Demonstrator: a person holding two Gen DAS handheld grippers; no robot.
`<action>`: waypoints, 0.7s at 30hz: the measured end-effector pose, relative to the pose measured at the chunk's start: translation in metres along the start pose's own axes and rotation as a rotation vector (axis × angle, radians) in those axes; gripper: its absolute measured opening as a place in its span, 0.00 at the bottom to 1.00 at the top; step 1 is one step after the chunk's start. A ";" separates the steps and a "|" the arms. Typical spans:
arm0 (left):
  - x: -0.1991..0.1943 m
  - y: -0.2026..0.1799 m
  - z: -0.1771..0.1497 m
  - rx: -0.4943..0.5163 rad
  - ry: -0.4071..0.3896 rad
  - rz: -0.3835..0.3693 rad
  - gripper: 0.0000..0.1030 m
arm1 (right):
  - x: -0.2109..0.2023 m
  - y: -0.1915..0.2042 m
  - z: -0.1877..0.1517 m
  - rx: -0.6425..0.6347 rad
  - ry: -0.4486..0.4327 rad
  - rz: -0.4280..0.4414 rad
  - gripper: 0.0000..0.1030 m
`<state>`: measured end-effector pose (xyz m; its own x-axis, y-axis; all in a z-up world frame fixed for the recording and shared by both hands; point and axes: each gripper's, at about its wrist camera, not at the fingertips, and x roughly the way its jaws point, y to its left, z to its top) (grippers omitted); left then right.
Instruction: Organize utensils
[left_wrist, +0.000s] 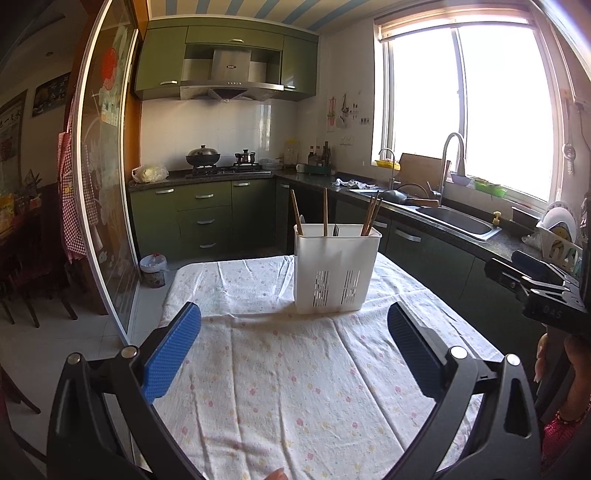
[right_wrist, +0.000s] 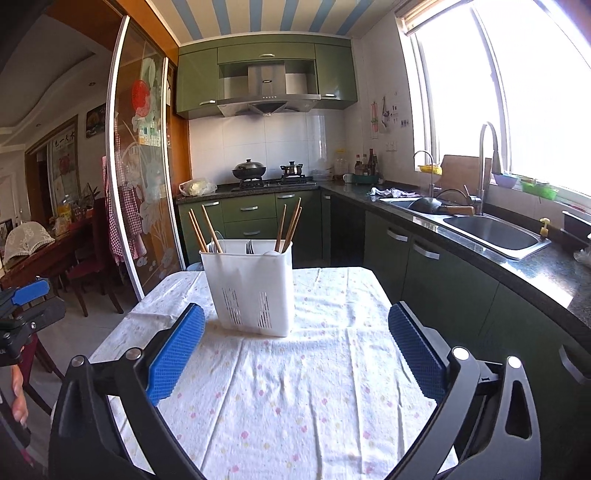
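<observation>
Both claws released over the floral-clothed counter (left_wrist: 295, 387).

White slotted plastic utensil caddy (left_wrist: 334, 269) upright at frame centre in the left wrist view, left of centre in the right wrist view; wooden chopsticks (left_wrist: 370, 218) and a metal fork (left_wrist: 335, 229) standing inside. Left claw (left_wrist: 293, 354) spread wide, nothing between blue pads. Right claw (right_wrist: 295, 354) likewise gaping, empty, short of the caddy.
</observation>
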<state>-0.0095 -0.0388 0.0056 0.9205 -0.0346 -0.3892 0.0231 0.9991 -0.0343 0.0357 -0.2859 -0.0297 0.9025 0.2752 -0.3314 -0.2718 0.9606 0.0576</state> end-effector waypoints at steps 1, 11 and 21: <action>-0.003 -0.001 0.000 0.007 -0.002 -0.001 0.93 | -0.011 0.001 -0.002 -0.007 -0.006 -0.001 0.95; -0.040 -0.009 0.004 0.020 -0.022 -0.016 0.93 | -0.085 0.001 -0.009 -0.027 0.016 0.039 0.95; -0.054 -0.017 0.004 0.043 -0.025 0.014 0.93 | -0.107 0.004 -0.001 -0.004 -0.033 0.098 0.95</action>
<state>-0.0580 -0.0534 0.0308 0.9304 -0.0210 -0.3661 0.0268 0.9996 0.0109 -0.0625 -0.3116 0.0050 0.8821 0.3686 -0.2935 -0.3600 0.9291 0.0848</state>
